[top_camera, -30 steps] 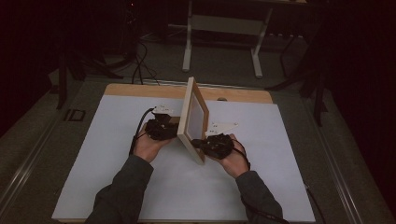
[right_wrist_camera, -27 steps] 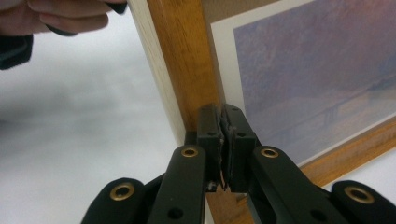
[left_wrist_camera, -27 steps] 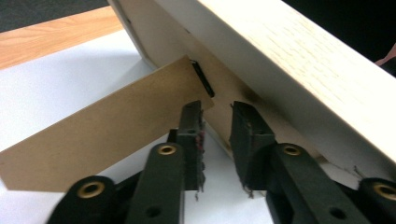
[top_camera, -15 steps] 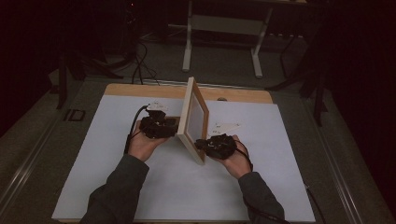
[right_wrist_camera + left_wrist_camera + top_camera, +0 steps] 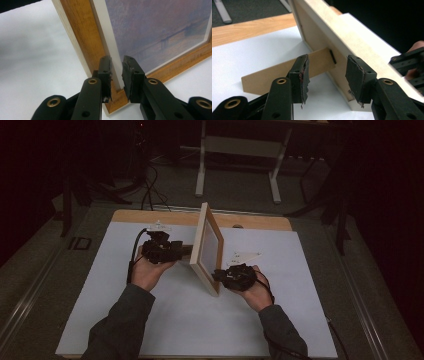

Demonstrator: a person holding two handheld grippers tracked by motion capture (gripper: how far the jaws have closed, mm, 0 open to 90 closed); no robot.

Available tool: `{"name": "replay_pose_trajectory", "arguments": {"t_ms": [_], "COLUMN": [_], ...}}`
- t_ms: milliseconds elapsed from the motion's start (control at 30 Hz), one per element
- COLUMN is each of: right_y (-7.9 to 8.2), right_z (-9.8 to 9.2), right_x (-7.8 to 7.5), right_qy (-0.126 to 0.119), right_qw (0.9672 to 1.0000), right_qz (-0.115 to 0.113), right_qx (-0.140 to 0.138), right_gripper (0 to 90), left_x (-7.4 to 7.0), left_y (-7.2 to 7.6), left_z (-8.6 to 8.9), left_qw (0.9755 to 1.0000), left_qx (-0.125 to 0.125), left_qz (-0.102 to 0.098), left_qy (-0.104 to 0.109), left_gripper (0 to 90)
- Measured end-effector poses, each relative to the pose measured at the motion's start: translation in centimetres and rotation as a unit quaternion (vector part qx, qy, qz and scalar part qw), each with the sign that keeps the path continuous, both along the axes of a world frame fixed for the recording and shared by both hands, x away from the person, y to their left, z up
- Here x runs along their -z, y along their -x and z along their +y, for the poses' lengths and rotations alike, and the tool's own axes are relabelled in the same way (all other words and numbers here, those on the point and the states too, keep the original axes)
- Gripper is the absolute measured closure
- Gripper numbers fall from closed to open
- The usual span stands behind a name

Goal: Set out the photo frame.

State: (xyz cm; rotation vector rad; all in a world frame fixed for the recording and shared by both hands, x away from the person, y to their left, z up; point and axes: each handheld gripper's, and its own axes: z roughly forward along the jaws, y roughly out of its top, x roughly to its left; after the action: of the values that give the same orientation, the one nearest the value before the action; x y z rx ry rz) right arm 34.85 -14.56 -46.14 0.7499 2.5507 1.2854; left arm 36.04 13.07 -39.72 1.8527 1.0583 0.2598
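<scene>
The frame (image 5: 207, 247) stands upright mid-table on its stand (image 5: 287, 71). Both grippers have just been opening: the left gripper (image 5: 327, 72) gapes behind it, and the right gripper (image 5: 116, 72) is parted off its corner. Unheld, any nudge could topple it.

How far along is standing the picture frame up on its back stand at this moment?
Done, it appears: the picture frame stands upright on the white table, its stand swung out behind. In hand: both sets of jaws have just been opening; the left hand-held gripper is open, off the stand, and the right hand-held gripper has a gap at the frame's corner. Left: drawing both hands away.
</scene>
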Motion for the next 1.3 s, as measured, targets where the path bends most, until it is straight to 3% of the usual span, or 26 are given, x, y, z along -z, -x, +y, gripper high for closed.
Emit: {"name": "replay_pose_trajectory", "arguments": {"t_ms": [300, 433, 667, 900, 1200, 1300], "right_y": [-0.1, -0.1, 0.0, 0.0, 0.0, 0.0], "right_z": [-0.5, -0.7, -0.7, -0.7, -0.7, -0.8], "right_x": [0.3, 0.3, 0.2, 0.3, 0.4, 0.4], "right_qy": [0.008, 0.005, 0.007, 0.008, 0.007, 0.006], "right_qw": [0.9999, 0.9999, 0.9999, 0.9999, 0.9999, 0.9999], "right_qz": [0.002, 0.001, 0.0, 0.002, 0.002, 0.003], "right_qx": [0.01, 0.013, 0.012, 0.011, 0.011, 0.012], "right_gripper": [75.3, 75.1, 75.0, 74.9, 74.9, 74.9], "left_x": [-0.9, -1.1, -1.7, -1.9, -1.2, -0.9], "left_y": [0.7, 0.9, 1.3, 1.6, 2.0, 1.9], "left_z": [-0.5, -0.7, -1.5, -2.7, -4.3, -4.6], "left_qw": [0.9999, 0.9995, 0.9994, 0.9998, 0.9999, 0.9997], "left_qx": [-0.015, -0.015, -0.011, -0.002, 0.007, 0.019], "left_qz": [-0.004, -0.002, -0.003, 0.001, 0.004, 0.014], "left_qy": [0.008, 0.026, 0.032, 0.019, -0.007, -0.007], "left_gripper": [43.8, 35.3, 29.6, 22.9, 20.0, 21.5]}}
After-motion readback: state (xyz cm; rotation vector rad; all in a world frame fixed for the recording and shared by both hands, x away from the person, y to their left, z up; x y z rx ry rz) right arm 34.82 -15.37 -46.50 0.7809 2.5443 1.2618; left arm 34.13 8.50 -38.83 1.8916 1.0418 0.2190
